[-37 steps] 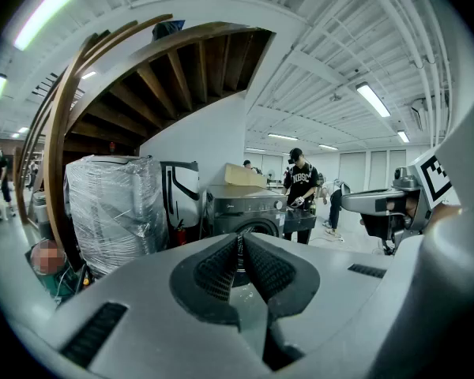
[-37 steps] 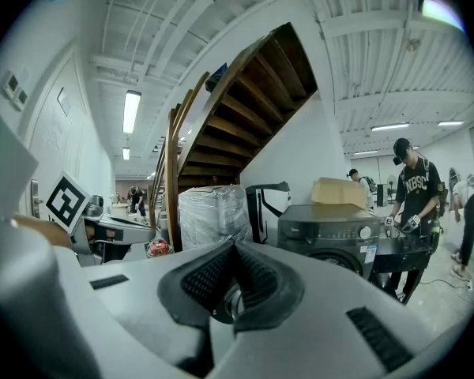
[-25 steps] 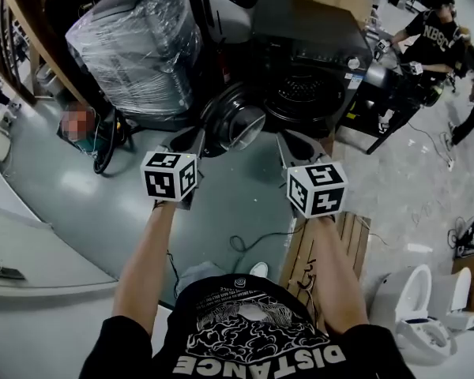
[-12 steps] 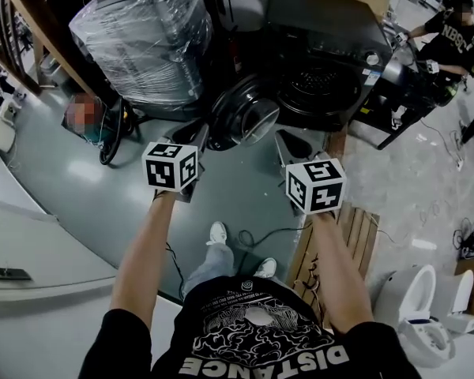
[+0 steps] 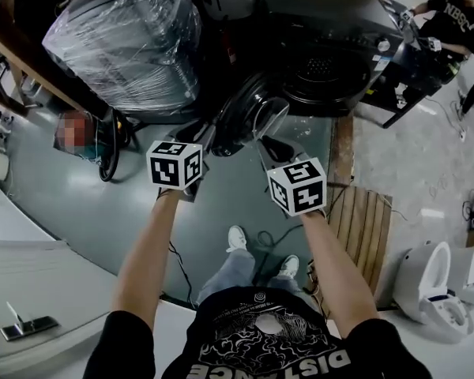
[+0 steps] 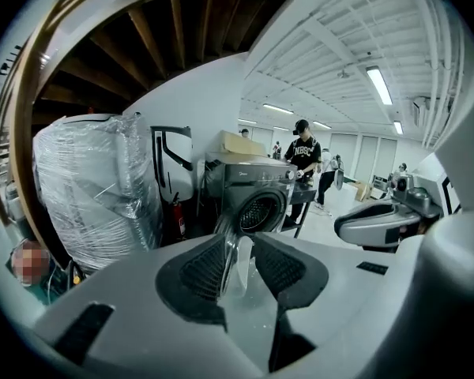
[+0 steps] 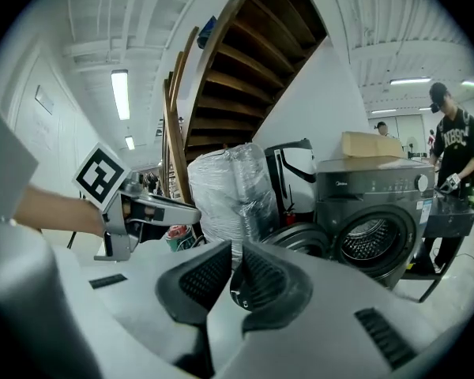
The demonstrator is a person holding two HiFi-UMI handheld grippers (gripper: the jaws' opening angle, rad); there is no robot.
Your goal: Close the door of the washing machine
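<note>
Washing machine door (image 5: 253,114) stood open.
Left gripper (image 6: 237,255) jaws had just been opening, empty; right gripper (image 7: 234,271) jaws were closed, empty. A flat push on the rim suited.

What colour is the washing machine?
The washing machine is dark grey; it shows best in the right gripper view.

light: bright ceiling tubes (image 6: 377,85) | head view: dim, contrasty | gripper views: fisheye, dark corners, foreground soft
</note>
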